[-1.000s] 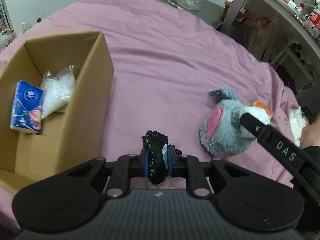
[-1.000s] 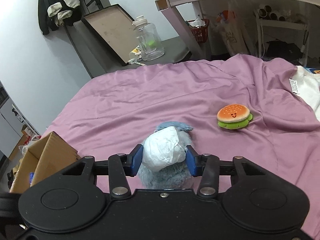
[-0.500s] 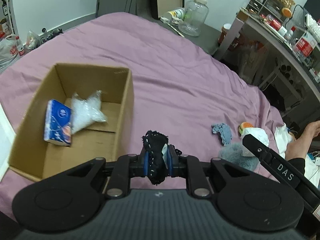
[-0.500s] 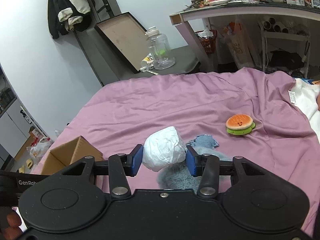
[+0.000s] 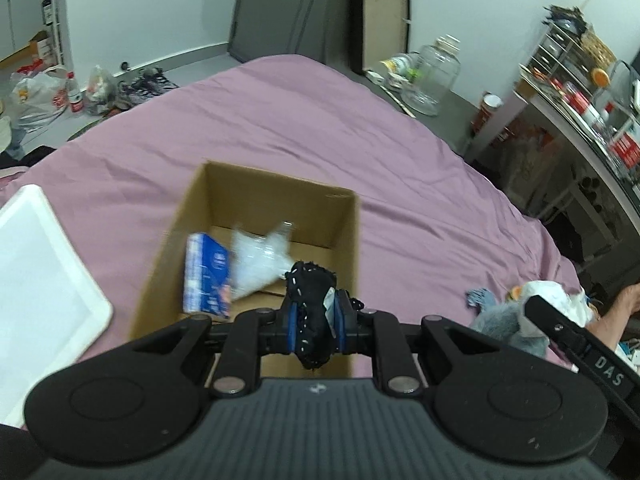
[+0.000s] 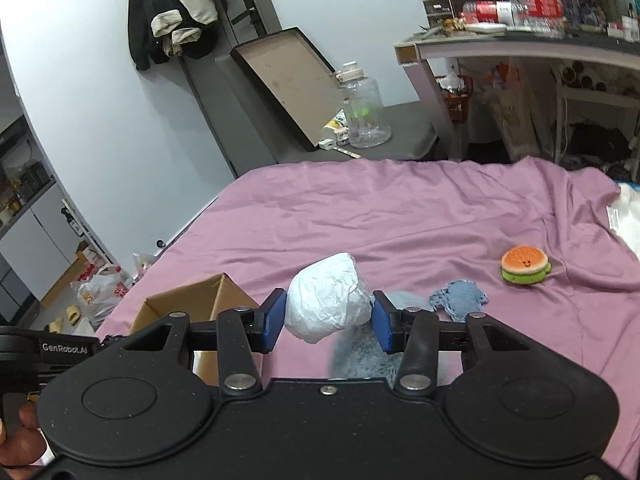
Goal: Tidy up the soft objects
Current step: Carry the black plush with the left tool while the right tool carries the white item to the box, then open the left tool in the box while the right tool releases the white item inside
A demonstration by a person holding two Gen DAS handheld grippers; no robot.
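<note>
Black fabric bundle [image 5: 311, 312] sits clamped in my left gripper [image 5: 314, 322], over the near edge of the open cardboard box [image 5: 344, 240] (tissue pack [image 5: 208, 280] and clear bag [image 5: 260, 258] inside). My right gripper [image 6: 328, 320] squeezes a crumpled white wad [image 6: 326, 300] above the purple bedsheet [image 6: 400, 216].

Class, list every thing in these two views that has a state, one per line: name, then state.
left gripper: shut on black fabric item, above the box
right gripper: shut on white bundle
cardboard box: open, holds tissue pack and clear bag
burger plush: lying on the sheet
blue cloth: lying crumpled
grey plush: on the sheet, partly hidden
</note>
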